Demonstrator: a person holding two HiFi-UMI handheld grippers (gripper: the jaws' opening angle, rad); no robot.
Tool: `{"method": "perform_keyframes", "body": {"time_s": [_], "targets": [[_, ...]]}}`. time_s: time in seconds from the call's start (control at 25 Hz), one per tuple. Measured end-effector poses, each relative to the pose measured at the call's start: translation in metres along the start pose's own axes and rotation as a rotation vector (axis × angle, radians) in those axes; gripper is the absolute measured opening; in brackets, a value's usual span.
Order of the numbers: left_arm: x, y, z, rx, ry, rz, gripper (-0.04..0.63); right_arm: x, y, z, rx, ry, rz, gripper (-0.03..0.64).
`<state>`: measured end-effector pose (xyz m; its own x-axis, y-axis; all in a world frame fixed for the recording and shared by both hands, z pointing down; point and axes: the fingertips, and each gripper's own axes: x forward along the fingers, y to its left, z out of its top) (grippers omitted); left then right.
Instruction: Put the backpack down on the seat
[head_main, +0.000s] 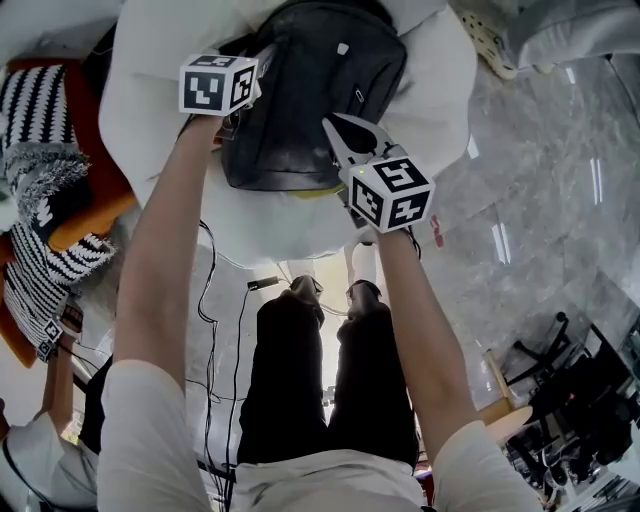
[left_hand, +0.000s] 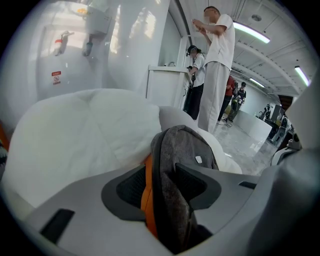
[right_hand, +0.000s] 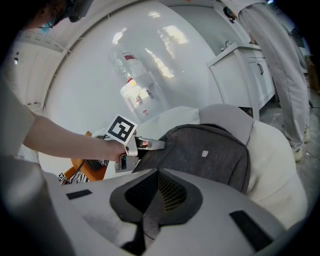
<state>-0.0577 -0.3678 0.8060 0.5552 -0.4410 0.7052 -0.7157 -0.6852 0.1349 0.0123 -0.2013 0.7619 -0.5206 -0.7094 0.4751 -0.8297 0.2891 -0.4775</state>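
Observation:
A dark grey backpack (head_main: 300, 90) rests upright against the white beanbag seat (head_main: 150, 110). My left gripper (head_main: 262, 55) is at the backpack's upper left corner. In the left gripper view its jaws stand apart around the backpack's edge (left_hand: 180, 160) and orange lining, with the fabric loose between the pads. My right gripper (head_main: 340, 135) is at the bag's lower right edge. In the right gripper view the right gripper (right_hand: 156, 195) is shut on a thin dark fold of the backpack (right_hand: 210, 150). That view also shows the left gripper (right_hand: 150, 144) at the bag's corner.
Orange and black-and-white striped cushions (head_main: 40, 200) lie left of the seat. Cables (head_main: 240, 330) run over the marble floor (head_main: 530, 200). A black wheeled stand (head_main: 580, 400) is at the lower right. People (left_hand: 217, 65) stand by a white cabinet (left_hand: 167, 85) behind the seat.

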Motion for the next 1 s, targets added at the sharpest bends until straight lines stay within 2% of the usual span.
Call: {"method": "perform_keyframes", "body": {"time_s": [0.24, 0.68, 1.0], "targets": [[-0.009, -0.007, 0.004, 0.013, 0.009, 0.014, 0.23, -0.015, -0.002, 0.006, 0.005, -0.006, -0.003, 0.023], [-0.041, -0.025, 0.024, 0.016, -0.02, 0.016, 0.231, -0.04, 0.007, 0.021, -0.032, -0.008, -0.004, 0.023], [-0.102, -0.053, 0.03, -0.012, 0.0, 0.028, 0.136, -0.079, 0.029, 0.054, -0.041, -0.007, 0.004, 0.023]]}}
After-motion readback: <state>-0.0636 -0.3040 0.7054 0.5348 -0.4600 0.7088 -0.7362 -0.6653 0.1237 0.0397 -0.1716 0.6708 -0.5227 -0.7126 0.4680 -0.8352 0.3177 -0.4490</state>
